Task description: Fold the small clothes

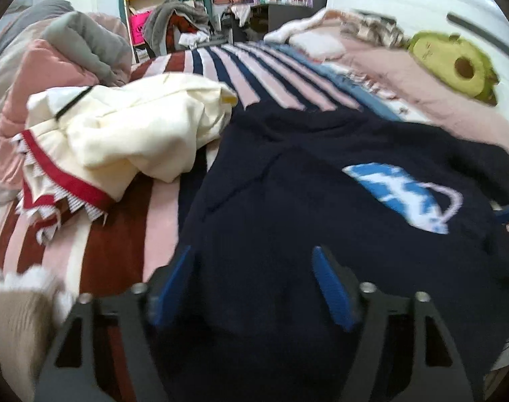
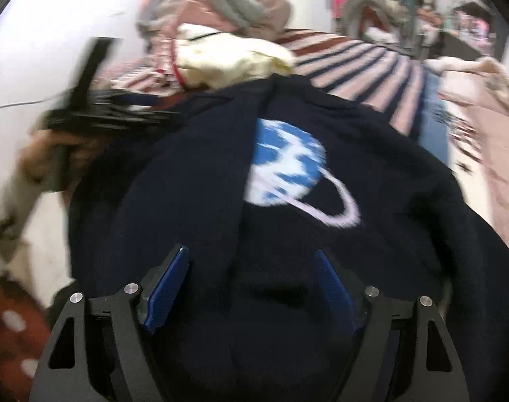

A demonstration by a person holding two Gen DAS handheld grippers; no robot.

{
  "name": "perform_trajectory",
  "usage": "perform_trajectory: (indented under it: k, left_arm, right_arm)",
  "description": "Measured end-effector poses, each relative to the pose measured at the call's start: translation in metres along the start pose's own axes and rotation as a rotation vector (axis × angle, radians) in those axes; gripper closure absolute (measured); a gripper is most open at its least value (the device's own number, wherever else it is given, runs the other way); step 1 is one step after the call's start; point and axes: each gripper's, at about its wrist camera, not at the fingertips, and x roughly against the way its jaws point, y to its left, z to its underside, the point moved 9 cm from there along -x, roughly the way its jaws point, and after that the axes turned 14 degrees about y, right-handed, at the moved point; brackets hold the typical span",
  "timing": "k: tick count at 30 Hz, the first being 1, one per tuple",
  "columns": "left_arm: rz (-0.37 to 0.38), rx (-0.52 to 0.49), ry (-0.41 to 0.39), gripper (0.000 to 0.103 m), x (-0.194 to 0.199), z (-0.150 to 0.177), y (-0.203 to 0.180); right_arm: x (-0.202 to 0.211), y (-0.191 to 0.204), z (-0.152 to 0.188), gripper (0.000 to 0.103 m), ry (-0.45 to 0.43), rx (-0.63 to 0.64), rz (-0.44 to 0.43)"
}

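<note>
A small dark navy sweater (image 1: pixel 321 207) with a blue-and-white ringed planet print (image 1: pixel 405 197) lies spread on the striped bed. My left gripper (image 1: pixel 252 251) is open, its blue pads (image 1: pixel 331 284) wide apart just above the sweater's near left part. In the right wrist view the same sweater (image 2: pixel 187 201) and its print (image 2: pixel 288 164) fill the middle. My right gripper (image 2: pixel 251 251) is open over the sweater's near edge. The left gripper, held in a hand, also shows in the right wrist view (image 2: pixel 120 114) at the sweater's far left edge.
A crumpled cream garment (image 1: pixel 137 127) with red and white trim lies on the striped blanket (image 1: pixel 254 77) left of the sweater. Pink and grey bedding (image 1: pixel 53 67) is piled at the far left. A green plush toy (image 1: pixel 455 67) lies on pink pillows at the right.
</note>
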Motion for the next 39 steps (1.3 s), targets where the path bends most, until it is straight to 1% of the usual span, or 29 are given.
perform_trajectory:
  k: [2, 4, 5, 7, 8, 9, 10, 11, 13, 16, 19, 20, 21, 23, 24, 25, 26, 27, 28, 29, 30, 31, 32, 34, 37, 39]
  left_arm:
    - [-0.003, -0.002, 0.015, 0.041, -0.014, -0.007, 0.006]
    - [0.011, 0.01, 0.016, 0.042, -0.023, -0.014, 0.014]
    - [0.011, 0.015, 0.013, 0.044, -0.024, -0.016, 0.016]
    - [0.0, 0.016, 0.013, 0.061, -0.027, -0.022, 0.023]
    - [-0.007, 0.013, 0.016, 0.065, -0.03, -0.024, 0.026]
    - [-0.018, 0.005, 0.017, 0.076, -0.033, -0.026, 0.027]
    - [-0.028, -0.002, 0.014, 0.082, -0.033, -0.027, 0.027]
    - [-0.034, -0.005, 0.007, 0.083, -0.032, -0.028, 0.027]
    - [-0.044, 0.017, -0.017, 0.092, -0.03, -0.031, 0.033]
    - [-0.089, 0.092, -0.048, 0.093, -0.024, -0.034, 0.054]
    - [-0.159, 0.178, -0.059, 0.093, -0.022, -0.034, 0.081]
    - [-0.151, 0.201, -0.059, 0.093, -0.022, -0.034, 0.085]
    - [-0.136, 0.213, -0.062, 0.093, -0.021, -0.033, 0.087]
    - [-0.143, 0.217, -0.085, 0.091, -0.011, -0.032, 0.085]
    - [-0.146, 0.22, -0.096, 0.084, -0.005, -0.031, 0.083]
    - [-0.136, 0.225, -0.106, 0.072, 0.002, -0.029, 0.08]
    - [-0.117, 0.232, -0.118, 0.067, 0.01, -0.026, 0.076]
    - [-0.099, 0.24, -0.131, 0.062, 0.019, -0.023, 0.073]
    - [-0.084, 0.241, -0.146, 0.059, 0.03, -0.018, 0.067]
    - [-0.079, 0.237, -0.156, 0.058, 0.039, -0.015, 0.061]
    - [-0.078, 0.233, -0.167, 0.053, 0.049, -0.01, 0.053]
    - [-0.072, 0.228, -0.178, 0.048, 0.059, -0.006, 0.046]
    - [-0.06, 0.224, -0.187, 0.046, 0.068, -0.002, 0.039]
    - [-0.023, 0.224, -0.197, 0.041, 0.086, 0.006, 0.024]
    - [0.001, 0.224, -0.21, 0.039, 0.107, 0.015, 0.007]
    - [0.004, 0.224, -0.216, 0.038, 0.116, 0.02, 0.001]
  right_arm:
    - [-0.008, 0.009, -0.007, 0.028, 0.034, 0.057, -0.055]
    - [-0.022, 0.015, -0.01, 0.028, 0.102, 0.108, -0.119]
    - [-0.03, 0.018, -0.008, 0.028, 0.146, 0.131, -0.154]
    - [-0.037, 0.024, -0.005, 0.028, 0.198, 0.168, -0.21]
    - [-0.039, 0.027, -0.002, 0.028, 0.218, 0.188, -0.245]
    - [-0.039, 0.029, -0.001, 0.028, 0.225, 0.198, -0.258]
    - [-0.038, 0.03, 0.001, 0.027, 0.233, 0.209, -0.271]
    - [-0.037, 0.033, 0.003, 0.027, 0.249, 0.223, -0.285]
    - [-0.032, 0.037, 0.01, 0.029, 0.265, 0.258, -0.278]
    - [-0.019, 0.048, 0.02, 0.032, 0.285, 0.306, -0.276]
    - [-0.011, 0.058, 0.032, 0.032, 0.354, 0.39, -0.256]
    - [-0.009, 0.061, 0.039, 0.032, 0.378, 0.42, -0.236]
    - [-0.01, 0.065, 0.045, 0.032, 0.406, 0.442, -0.209]
    - [-0.013, 0.067, 0.048, 0.032, 0.427, 0.435, -0.172]
    - [-0.015, 0.066, 0.048, 0.032, 0.423, 0.412, -0.16]
    - [-0.016, 0.064, 0.047, 0.033, 0.409, 0.39, -0.152]
    - [-0.017, 0.061, 0.044, 0.041, 0.395, 0.366, -0.141]
    - [-0.017, 0.057, 0.042, 0.057, 0.375, 0.334, -0.117]
    - [-0.015, 0.053, 0.038, 0.066, 0.351, 0.304, -0.1]
    - [-0.012, 0.049, 0.035, 0.078, 0.323, 0.268, -0.094]
    - [-0.006, 0.046, 0.032, 0.087, 0.294, 0.231, -0.097]
    - [0.0, 0.043, 0.03, 0.089, 0.268, 0.205, -0.101]
    - [0.006, 0.045, 0.029, 0.092, 0.244, 0.188, -0.109]
    - [0.018, 0.052, 0.028, 0.092, 0.211, 0.165, -0.16]
    - [0.033, 0.069, 0.026, 0.092, 0.19, 0.173, -0.204]
    - [0.042, 0.075, 0.025, 0.092, 0.185, 0.161, -0.276]
